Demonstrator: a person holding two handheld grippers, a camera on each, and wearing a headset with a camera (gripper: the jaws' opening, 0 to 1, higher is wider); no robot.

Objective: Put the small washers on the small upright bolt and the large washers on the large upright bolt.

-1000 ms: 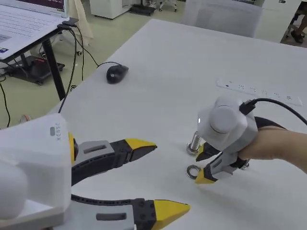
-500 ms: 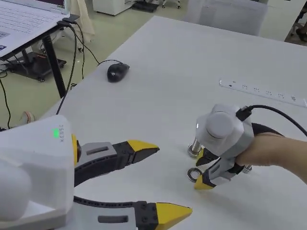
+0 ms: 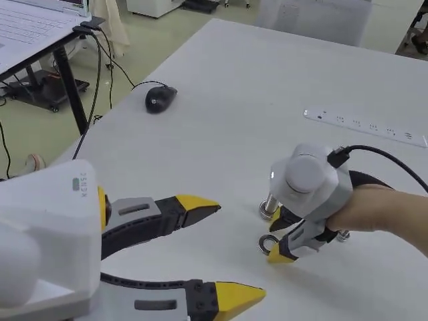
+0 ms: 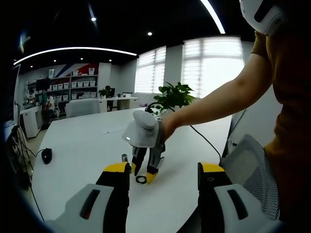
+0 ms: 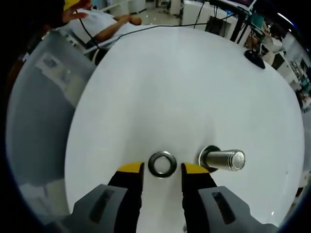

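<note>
The right gripper (image 5: 163, 168), jaws spread, flanks a washer (image 5: 162, 156) beside a bolt (image 5: 226, 159).

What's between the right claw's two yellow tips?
A silver metal ring washer lies flat on the white table between the tips of the open right claw, not yet gripped; the right gripper view shows it.

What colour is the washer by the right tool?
Silver; the washer shows best in the right gripper view.
</note>
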